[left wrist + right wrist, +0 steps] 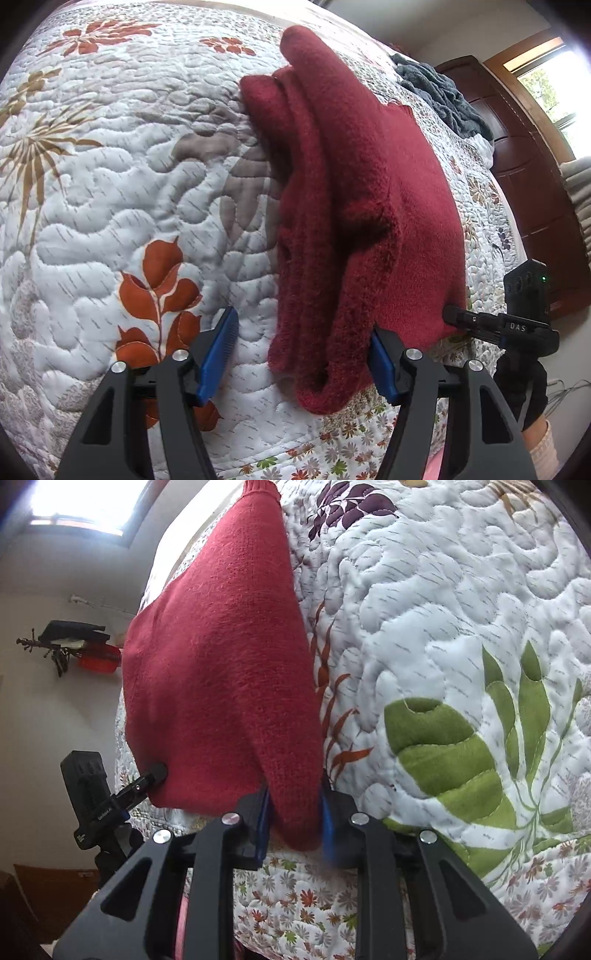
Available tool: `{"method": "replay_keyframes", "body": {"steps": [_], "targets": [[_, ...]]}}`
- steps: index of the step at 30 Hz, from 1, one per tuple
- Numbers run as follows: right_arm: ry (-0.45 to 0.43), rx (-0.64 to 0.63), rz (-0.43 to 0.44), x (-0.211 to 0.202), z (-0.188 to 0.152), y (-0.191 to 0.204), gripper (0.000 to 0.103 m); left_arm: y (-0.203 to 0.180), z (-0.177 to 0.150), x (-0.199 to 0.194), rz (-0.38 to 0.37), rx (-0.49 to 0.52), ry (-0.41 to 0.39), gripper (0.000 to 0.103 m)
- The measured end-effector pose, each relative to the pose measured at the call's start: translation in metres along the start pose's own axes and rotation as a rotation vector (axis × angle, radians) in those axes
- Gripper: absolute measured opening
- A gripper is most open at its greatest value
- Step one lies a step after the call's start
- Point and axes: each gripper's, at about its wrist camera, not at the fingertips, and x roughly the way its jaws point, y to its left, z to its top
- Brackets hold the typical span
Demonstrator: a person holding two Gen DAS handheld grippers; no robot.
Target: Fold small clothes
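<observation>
1. Dark red fuzzy knitted garment (354, 206): lies on the bed, partly folded, with several layers rolled along its 9 o'clock edge in the left wrist view. Its near hem reaches the bed's front edge at 6 o'clock.

2. White quilted bedspread with rust, tan and green leaf print (110, 177): soft padded surface beneath the garment. A crumpled grey-blue cloth (439, 96) lies well apart at 1 o'clock.

3. Left gripper, black with blue pads (303, 354): jaws spread wide. One pad rests over the quilt at 7 o'clock; the other touches or sits just beside the garment's rolled near end. Nothing is held.

4. Right gripper, black with blue pads (293, 818): jaws clenched on the garment's near corner, which bulges between the pads at 6 o'clock in the right wrist view.

5. Handling, judged: light, limp and thick. The fuzzy knit should grip well yet stretch and sag when lifted. Stacked layers may slide apart.

6. Hold points, judged: take the near hem corners, pinching all layers together. The left corner at the rolled edge is not yet taken.
</observation>
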Motion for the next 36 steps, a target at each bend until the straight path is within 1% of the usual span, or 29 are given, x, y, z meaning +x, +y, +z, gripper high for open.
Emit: {"method": "replay_keyframes", "body": {"steps": [1, 3, 4, 6, 7, 8, 11, 14, 15, 17, 19, 22, 29, 33, 36], "targets": [[-0.002, 0.0, -0.005, 0.0, -0.001, 0.002, 0.024, 0.0, 0.0, 0.0, 0.0, -0.004, 0.0, 0.066], [-0.01, 0.001, -0.024, -0.002, -0.003, 0.01, 0.031, 0.0, -0.002, -0.003, 0.007, -0.02, 0.002, 0.066], [-0.014, 0.0, -0.033, -0.005, -0.003, 0.011, 0.039, -0.001, -0.004, -0.005, 0.013, -0.027, 0.003, 0.066], [-0.021, -0.025, -0.066, -0.013, -0.008, 0.017, 0.049, -0.002, -0.008, -0.012, 0.038, -0.038, 0.004, 0.066], [-0.027, -0.045, -0.086, -0.017, -0.011, 0.02, 0.059, -0.003, -0.01, -0.015, 0.053, -0.042, 0.005, 0.067], [-0.044, -0.068, -0.124, -0.023, -0.015, 0.026, 0.071, -0.004, -0.013, -0.02, 0.072, -0.05, 0.007, 0.069], [-0.09, -0.101, -0.191, -0.038, -0.026, 0.038, 0.08, -0.01, -0.021, -0.035, 0.12, -0.062, -0.011, 0.07], [-0.118, -0.12, -0.259, -0.046, -0.034, 0.049, 0.084, -0.024, -0.028, -0.052, 0.185, -0.036, -0.03, 0.072], [-0.125, -0.13, -0.281, -0.047, -0.038, 0.052, 0.085, -0.029, -0.03, -0.056, 0.199, -0.026, -0.037, 0.073], [-0.139, -0.155, -0.345, -0.05, -0.047, 0.061, 0.088, -0.041, -0.035, -0.066, 0.254, 0.003, -0.051, 0.078], [-0.15, -0.176, -0.382, -0.051, -0.054, 0.069, 0.089, -0.05, -0.039, -0.073, 0.291, 0.027, -0.063, 0.081], [-0.162, -0.184, -0.392, -0.055, -0.062, 0.078, 0.089, -0.058, -0.046, -0.082, 0.315, 0.038, -0.07, 0.084], [-0.191, -0.173, -0.411, -0.076, -0.084, 0.086, 0.091, -0.067, -0.065, -0.099, 0.406, 0.037, -0.09, 0.088], [-0.204, -0.187, -0.459, -0.084, -0.094, 0.1, 0.095, -0.074, -0.068, -0.107, 0.42, 0.034, -0.1, 0.089], [-0.217, -0.199, -0.457, -0.091, -0.099, 0.108, 0.095, -0.083, -0.07, -0.115, 0.429, 0.049, -0.114, 0.091]]}}
